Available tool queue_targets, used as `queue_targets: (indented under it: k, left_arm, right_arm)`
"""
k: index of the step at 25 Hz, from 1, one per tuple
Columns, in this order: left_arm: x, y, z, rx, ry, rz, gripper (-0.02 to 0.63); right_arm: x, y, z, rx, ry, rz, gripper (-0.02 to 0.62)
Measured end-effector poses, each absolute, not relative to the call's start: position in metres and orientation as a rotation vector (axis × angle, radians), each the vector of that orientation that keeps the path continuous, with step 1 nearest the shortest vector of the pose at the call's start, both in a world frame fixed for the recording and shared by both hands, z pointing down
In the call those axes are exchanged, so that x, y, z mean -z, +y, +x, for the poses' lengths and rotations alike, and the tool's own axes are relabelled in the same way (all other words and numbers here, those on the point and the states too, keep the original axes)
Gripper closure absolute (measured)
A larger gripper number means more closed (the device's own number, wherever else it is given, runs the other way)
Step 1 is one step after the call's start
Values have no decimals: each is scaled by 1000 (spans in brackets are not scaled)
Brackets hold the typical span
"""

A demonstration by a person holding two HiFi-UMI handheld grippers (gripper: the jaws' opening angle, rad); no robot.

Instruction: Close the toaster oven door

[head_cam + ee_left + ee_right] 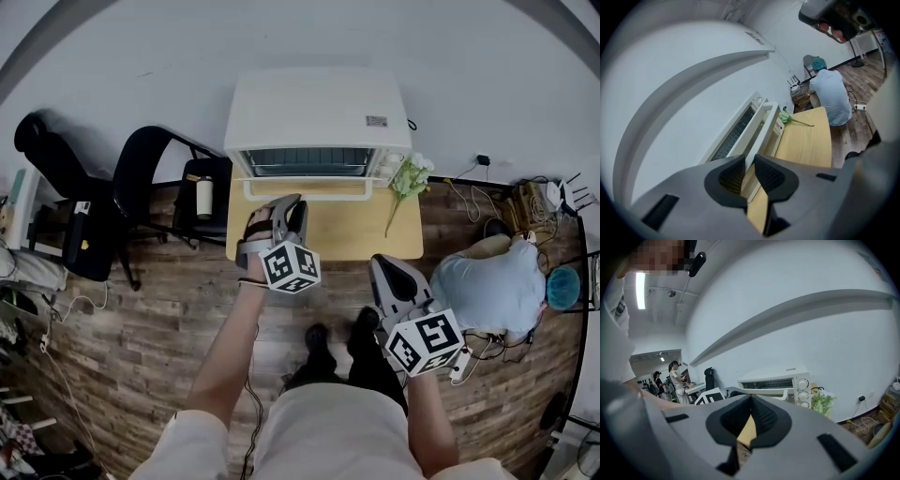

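Stood on the wood floor facing a small wooden table, both forearms stretched forward. Held the right gripper back, short of the table's near right corner, elbow close to the body and marker cube turned up, jaws pressed together on nothing. Held the left gripper further out, arm nearly straight, its tip over the table top just in front of the white handle. Had its jaws a narrow slit apart with nothing between the pads. Saw the handle through that slit in the left gripper view, beyond the pads.

Further back, found the white toaster oven at the rear of the table against the wall, its glass door facing forward, the handle on the near side of the window. Could not tell how far the door stood from shut. Noted a sprig of flowers lying at the oven's right, black chairs to the left, and another person crouched on the floor at the right.
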State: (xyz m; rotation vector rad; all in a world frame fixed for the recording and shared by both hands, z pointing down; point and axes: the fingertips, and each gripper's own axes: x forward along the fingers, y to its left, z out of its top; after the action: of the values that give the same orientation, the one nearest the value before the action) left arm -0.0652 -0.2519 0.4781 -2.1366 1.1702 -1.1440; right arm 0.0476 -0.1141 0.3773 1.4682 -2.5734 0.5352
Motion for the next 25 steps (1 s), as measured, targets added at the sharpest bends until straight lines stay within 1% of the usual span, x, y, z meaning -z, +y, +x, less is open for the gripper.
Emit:
queue_targets:
  k: [25]
  left_arm:
    - [-455, -297, -64, 1115, 1212, -2141, 549]
  right_arm:
    - [-373, -125, 56, -522, -2568, 1485, 597]
